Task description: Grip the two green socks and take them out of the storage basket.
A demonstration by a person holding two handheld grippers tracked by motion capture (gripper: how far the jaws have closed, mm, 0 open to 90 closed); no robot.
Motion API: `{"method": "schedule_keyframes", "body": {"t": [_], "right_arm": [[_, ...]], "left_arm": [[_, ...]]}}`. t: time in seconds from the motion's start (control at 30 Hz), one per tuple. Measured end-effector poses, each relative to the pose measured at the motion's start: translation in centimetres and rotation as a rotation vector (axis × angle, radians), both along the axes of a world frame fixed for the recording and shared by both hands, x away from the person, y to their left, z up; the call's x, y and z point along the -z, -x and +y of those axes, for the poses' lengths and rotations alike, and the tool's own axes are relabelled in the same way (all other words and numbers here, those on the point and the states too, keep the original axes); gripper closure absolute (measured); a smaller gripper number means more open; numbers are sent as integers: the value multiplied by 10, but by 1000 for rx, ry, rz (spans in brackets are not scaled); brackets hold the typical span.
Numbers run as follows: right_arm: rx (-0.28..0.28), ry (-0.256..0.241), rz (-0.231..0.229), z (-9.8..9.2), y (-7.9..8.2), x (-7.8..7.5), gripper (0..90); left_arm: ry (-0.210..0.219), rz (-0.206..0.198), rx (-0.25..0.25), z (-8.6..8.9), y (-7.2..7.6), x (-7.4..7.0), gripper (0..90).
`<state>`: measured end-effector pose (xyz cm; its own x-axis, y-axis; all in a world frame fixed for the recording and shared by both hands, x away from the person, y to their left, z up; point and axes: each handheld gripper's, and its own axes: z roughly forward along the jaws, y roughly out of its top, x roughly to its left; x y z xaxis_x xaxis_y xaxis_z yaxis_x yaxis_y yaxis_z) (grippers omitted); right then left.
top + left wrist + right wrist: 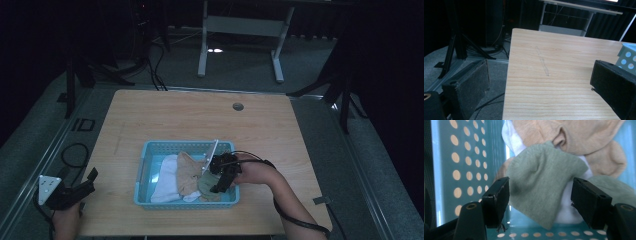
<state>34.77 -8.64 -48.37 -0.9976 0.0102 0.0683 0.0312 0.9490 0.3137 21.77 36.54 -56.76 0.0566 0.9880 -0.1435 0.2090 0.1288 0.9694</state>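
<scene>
My right gripper (540, 195) hangs inside the blue basket (143, 172), jaws wide apart around the green sock (541, 185) (not pinching it) — my left gripper (75, 190) sits open at the table's (175, 115) left edge.

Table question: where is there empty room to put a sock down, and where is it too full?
The wooden table is bare behind the blue basket, up to the round hole, and on both sides of it. The basket is crowded with socks: white, tan, green, plus the right gripper.
</scene>
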Motion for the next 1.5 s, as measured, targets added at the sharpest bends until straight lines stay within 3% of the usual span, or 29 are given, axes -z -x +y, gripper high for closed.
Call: {"method": "schedule_keyframes", "body": {"t": [0.23,0.33,0.4,0.57,0.7,0.83,1.03,1.3,1.5], "right_arm": [[-6,42,6,9,1,10,332],[-6,51,12,11,2,12,392],[-9,66,4,13,4,13,481],[-11,76,-12,14,3,14,556],[-13,74,-9,14,3,12,697],[-24,68,-27,13,4,5,782],[-33,61,-45,14,9,-5,794],[-36,0,-67,9,11,-28,797],[-21,-85,-101,-2,11,-58,797]], "left_arm": [[1,0,0,0,0,0,22],[2,0,0,0,0,0,23],[0,1,1,0,0,0,23],[0,4,0,0,0,0,23],[2,4,0,0,0,0,23],[2,3,0,0,0,0,23],[4,2,-1,0,0,0,23],[4,1,-1,0,0,0,23],[2,3,-1,0,0,0,23]]}}
